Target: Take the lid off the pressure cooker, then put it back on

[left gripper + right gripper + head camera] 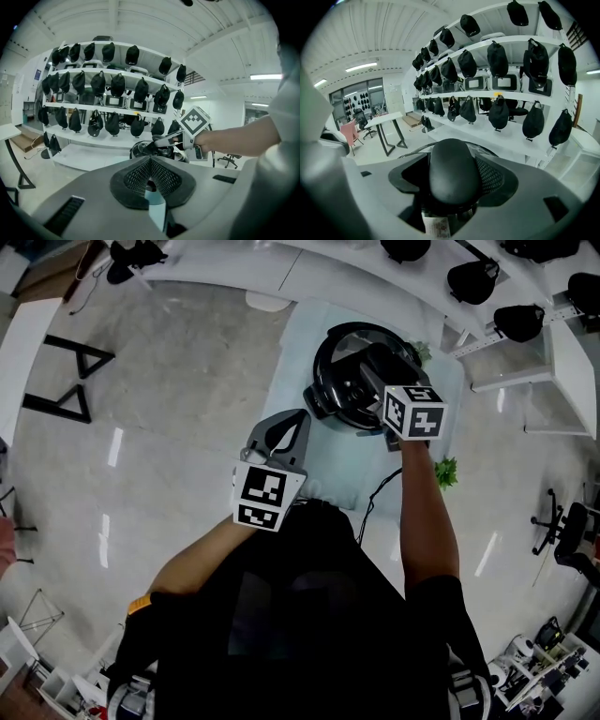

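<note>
Pale table, hat shelves beyond | pressure cooker far-centre, lid on | lid handle lies lengthwise between your parted right tongs | left tongs together, empty

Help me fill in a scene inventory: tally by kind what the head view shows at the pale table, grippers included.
Grippers: 2, left gripper and right gripper
Pressure cooker with its lid: 1
Green sprigs: 2
Total: 5
</note>
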`<state>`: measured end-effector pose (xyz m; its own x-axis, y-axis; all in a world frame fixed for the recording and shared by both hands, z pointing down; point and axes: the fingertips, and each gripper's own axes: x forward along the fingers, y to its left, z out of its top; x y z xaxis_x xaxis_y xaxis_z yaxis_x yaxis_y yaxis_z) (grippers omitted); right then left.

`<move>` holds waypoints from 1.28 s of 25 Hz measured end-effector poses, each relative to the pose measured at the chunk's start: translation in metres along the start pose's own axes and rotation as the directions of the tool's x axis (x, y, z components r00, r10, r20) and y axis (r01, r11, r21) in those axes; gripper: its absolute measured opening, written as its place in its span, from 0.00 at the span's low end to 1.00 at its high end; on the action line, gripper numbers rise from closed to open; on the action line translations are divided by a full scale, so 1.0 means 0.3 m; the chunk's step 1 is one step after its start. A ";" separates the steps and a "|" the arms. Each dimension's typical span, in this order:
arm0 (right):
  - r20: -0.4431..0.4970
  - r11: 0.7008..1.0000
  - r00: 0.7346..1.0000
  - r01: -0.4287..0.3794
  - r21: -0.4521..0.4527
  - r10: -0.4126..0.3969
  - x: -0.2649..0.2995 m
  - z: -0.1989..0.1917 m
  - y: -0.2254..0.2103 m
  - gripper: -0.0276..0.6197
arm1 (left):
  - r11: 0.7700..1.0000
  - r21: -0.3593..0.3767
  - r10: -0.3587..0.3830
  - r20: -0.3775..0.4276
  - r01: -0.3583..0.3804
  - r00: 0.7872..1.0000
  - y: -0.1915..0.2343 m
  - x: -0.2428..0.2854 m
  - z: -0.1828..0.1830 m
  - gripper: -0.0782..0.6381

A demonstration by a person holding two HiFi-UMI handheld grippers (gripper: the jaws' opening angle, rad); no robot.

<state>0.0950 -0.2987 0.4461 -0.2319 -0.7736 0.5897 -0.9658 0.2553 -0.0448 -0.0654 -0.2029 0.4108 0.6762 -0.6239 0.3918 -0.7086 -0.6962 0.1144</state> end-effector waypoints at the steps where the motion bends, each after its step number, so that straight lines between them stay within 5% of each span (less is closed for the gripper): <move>1: 0.005 1.000 1.000 0.012 0.006 -0.012 -0.013 0.002 -0.002 0.53 | 1.000 0.002 -0.002 0.006 0.002 1.000 0.002 -0.005 0.007 0.12; 10: 0.121 0.990 0.983 0.130 0.060 -0.137 -0.253 0.041 0.083 0.52 | 0.998 0.005 -0.064 0.047 0.063 0.997 0.028 -0.081 0.040 0.12; 17: 0.119 0.974 0.973 0.179 0.135 -0.196 -0.397 -0.080 0.263 0.35 | 0.986 0.038 -0.165 0.047 0.163 0.985 -0.042 -0.127 -0.001 0.12; 32: 0.132 0.982 0.983 0.103 0.156 -0.124 -0.589 -0.302 0.467 0.16 | 0.981 0.101 -0.170 0.024 0.167 0.985 -0.264 -0.237 -0.070 0.12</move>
<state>0.0111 -0.0736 0.4086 -0.1232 -0.8691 0.4790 -0.9908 0.0806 -0.1087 -0.0616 -0.0960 0.3928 0.7913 -0.5048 0.3450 -0.5620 -0.8227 0.0854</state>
